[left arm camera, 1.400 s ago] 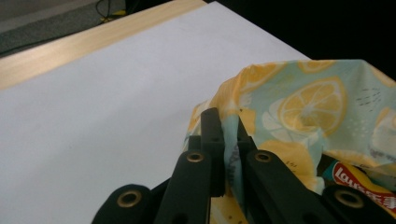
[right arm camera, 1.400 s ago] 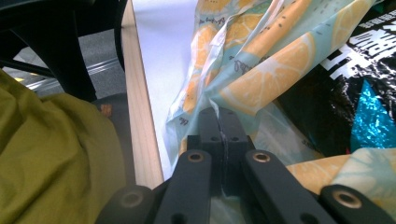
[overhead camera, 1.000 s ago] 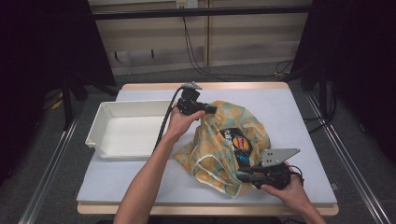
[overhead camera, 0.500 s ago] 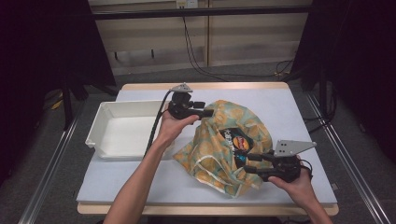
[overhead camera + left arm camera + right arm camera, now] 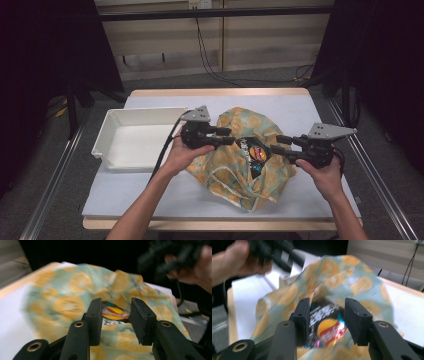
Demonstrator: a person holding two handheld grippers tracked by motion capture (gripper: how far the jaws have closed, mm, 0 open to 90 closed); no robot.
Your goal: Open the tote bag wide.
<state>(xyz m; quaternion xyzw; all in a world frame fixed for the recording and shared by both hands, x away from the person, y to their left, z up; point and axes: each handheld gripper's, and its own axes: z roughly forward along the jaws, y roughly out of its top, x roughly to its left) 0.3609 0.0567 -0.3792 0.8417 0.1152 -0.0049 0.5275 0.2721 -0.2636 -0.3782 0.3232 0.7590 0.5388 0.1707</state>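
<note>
A cloth bag (image 5: pixel 235 175) printed with orange fruit lies crumpled in the middle of the table, its mouth gaping upward. Inside it sits a black snack packet (image 5: pixel 255 152) with a red and yellow logo. My left gripper (image 5: pixel 231 136) hovers at the bag's left side, pointing right. Its jaws have just been closing, and they stand apart with nothing between the pads. My right gripper (image 5: pixel 275 144) hovers at the bag's right side, pointing left. Its jaws have just been opening and hold nothing. In each gripper view the packet (image 5: pixel 112 312) (image 5: pixel 328 331) shows beyond the open jaws.
A white tray (image 5: pixel 107 135) stands to the left of the bag, by my left forearm. The blue-grey table mat (image 5: pixel 150 200) has bare room in front and at the far side. Cables trail from both grippers.
Both grippers have come off the bag's edges and risen. The left moved toward me and the right moved away from me, so they now face each other across the bag's mouth. The bag has spread wider.
</note>
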